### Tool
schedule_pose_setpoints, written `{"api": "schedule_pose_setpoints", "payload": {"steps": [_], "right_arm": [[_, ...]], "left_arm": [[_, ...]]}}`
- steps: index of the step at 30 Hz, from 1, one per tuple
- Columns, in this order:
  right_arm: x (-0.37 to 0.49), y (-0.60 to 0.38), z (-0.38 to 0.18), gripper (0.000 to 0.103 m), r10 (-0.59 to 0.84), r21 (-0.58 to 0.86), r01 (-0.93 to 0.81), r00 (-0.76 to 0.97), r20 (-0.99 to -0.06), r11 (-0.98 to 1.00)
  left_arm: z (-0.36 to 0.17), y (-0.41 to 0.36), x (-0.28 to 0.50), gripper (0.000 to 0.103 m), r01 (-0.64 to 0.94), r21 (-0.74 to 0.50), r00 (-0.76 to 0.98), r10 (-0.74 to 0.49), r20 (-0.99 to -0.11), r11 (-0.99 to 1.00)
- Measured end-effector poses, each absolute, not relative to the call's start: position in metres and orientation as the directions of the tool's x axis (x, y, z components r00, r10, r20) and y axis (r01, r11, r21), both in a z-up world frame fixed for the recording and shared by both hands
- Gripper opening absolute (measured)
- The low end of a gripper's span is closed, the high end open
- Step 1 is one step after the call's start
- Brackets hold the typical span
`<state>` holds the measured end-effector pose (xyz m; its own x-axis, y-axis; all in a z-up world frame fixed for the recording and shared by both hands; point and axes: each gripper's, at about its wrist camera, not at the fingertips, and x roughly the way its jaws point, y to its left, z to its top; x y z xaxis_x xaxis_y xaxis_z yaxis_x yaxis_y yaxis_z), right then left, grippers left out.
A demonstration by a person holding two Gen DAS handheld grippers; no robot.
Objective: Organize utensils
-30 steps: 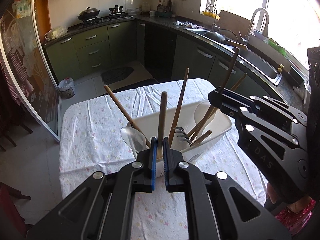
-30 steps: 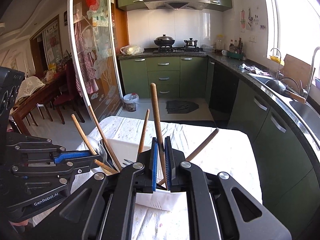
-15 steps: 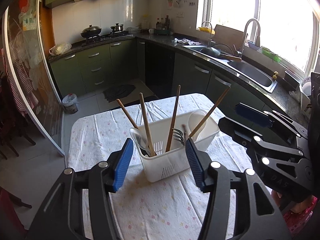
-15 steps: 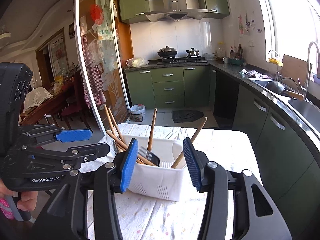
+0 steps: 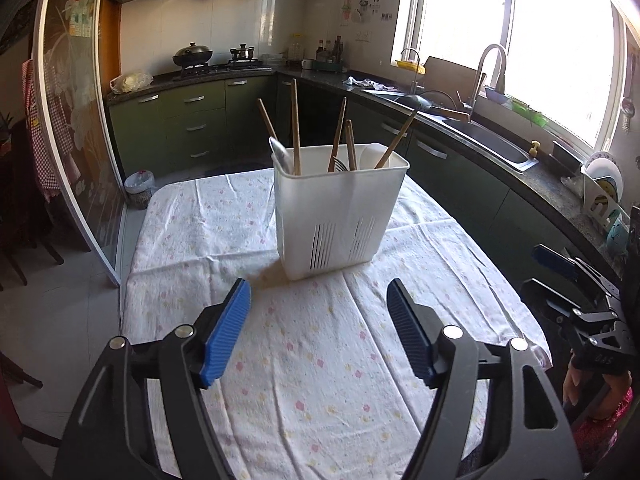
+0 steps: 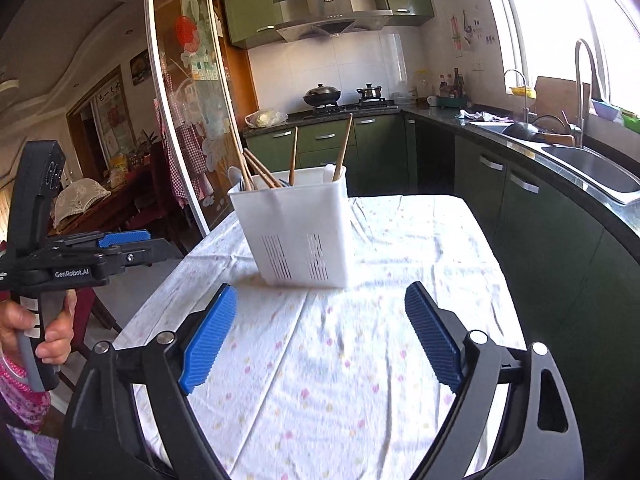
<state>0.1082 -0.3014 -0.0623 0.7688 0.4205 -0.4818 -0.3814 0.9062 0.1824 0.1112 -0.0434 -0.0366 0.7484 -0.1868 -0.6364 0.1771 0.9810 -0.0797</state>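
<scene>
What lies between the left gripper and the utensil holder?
Only bare floral tablecloth, as the left wrist view shows: nothing lies between the open left gripper and the white utensil holder.

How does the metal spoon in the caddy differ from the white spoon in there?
The metal spoon is shiny grey, at the white caddy's left end; the white spoon is matte, wider-bowled, toward its right end. The metal spoon leans beside a wooden handle; the white one stands behind another. Both stand bowl-up inside the caddy.

A floral tablecloth (image 5: pixel 320 380) covers the table, with green cabinets (image 5: pixel 180 128), a wok (image 5: pixel 192 55) and a sink (image 5: pixel 492 146) behind.
</scene>
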Motion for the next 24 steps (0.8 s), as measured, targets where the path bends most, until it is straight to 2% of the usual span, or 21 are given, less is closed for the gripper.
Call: {"api": "schedule_pose_setpoints", "payload": {"steps": [2, 3, 7, 12, 18, 24], "right_arm": [[0.079, -0.31, -0.063, 0.095, 0.417, 0.166, -0.386, 0.78, -0.466, 0.907], [0.065, -0.314, -0.061, 0.098, 0.415, 0.156, -0.387, 0.791, -0.45, 0.909], [0.012, -0.328, -0.048, 0.098, 0.416, 0.116, -0.404, 0.824, -0.385, 0.907], [-0.036, -0.331, -0.029, 0.098, 0.379, 0.076, -0.375, 0.87, -0.315, 0.924], [-0.061, -0.328, -0.011, 0.098, 0.378, 0.096, -0.366, 0.887, -0.264, 0.926], [-0.078, -0.317, 0.001, 0.098, 0.359, 0.058, -0.356, 0.901, -0.245, 0.933]], "left_arm": [[-0.038, -0.041, 0.09, 0.084, 0.131, -0.067, 0.78, -0.145, -0.609, 0.989], [-0.037, -0.039, 0.079, 0.086, 0.108, -0.058, 0.799, -0.121, -0.588, 0.992], [-0.023, -0.037, 0.037, 0.096, 0.04, -0.021, 0.86, -0.045, -0.509, 0.999], [-0.006, -0.041, -0.006, 0.096, -0.009, 0.029, 0.906, 0.02, -0.422, 1.0], [-0.008, -0.049, -0.028, 0.096, 0.048, 0.032, 0.899, -0.029, -0.438, 0.998], [-0.013, -0.051, -0.042, 0.096, 0.046, 0.063, 0.903, -0.014, -0.43, 0.997]]}}
